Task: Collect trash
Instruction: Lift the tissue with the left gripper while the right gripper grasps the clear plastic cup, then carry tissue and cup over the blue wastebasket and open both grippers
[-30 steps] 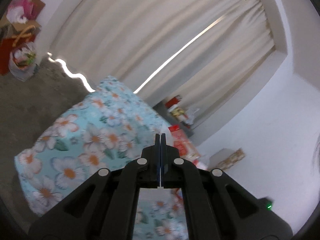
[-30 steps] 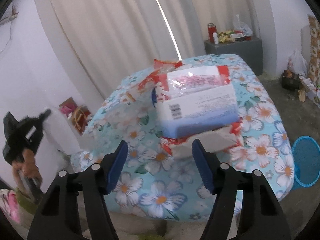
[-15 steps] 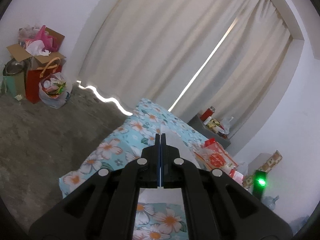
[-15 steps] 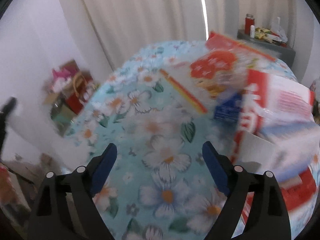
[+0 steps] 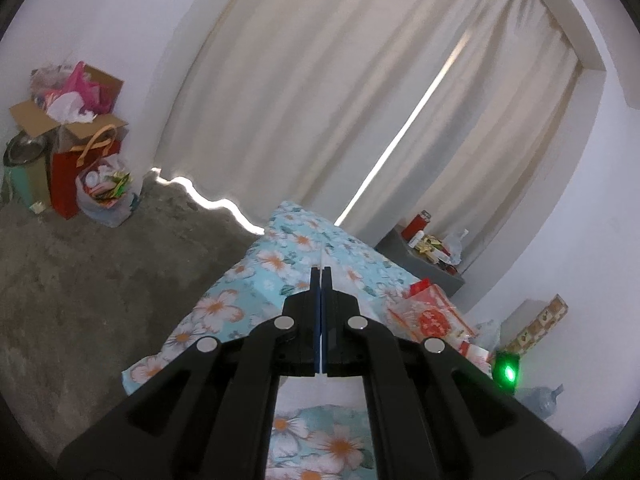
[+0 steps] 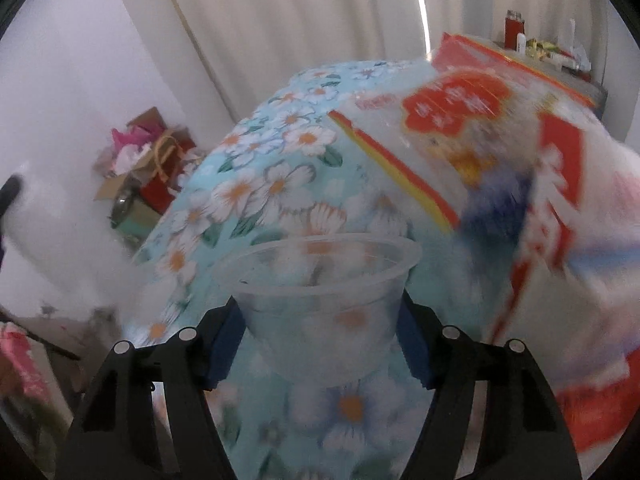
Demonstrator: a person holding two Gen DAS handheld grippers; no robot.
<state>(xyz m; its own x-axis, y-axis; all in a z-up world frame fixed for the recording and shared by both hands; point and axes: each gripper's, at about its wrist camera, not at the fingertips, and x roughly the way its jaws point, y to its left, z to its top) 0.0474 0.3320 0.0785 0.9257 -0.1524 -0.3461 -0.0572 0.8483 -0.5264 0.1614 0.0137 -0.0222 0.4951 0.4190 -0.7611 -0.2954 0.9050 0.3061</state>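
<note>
A clear plastic cup (image 6: 320, 280) stands upright on the floral tablecloth (image 6: 272, 184). My right gripper (image 6: 320, 332) straddles it, its jaws closing, and the blue pads (image 6: 224, 332) touch the cup's sides. Right of the cup lie a clear red-printed wrapper (image 6: 452, 108) and a blurred red, white and blue pack (image 6: 560, 200). My left gripper (image 5: 321, 276) is shut on a thin white sheet (image 5: 320, 392), seemingly a plastic bag, and hovers off the table's near end (image 5: 248, 304). The wrapper (image 5: 432, 320) lies to its right.
A cardboard box and bags (image 5: 72, 128) fill the left corner of the grey floor. A grey side table (image 5: 424, 248) with a red bottle stands by the curtains. A water jug (image 5: 544, 400) and a patterned box (image 5: 540, 320) sit at the right wall.
My right gripper swept across the table away from the packs, and the clear cup now sits between its jaws. The left gripper stayed shut while its view rolled and lifted.
</note>
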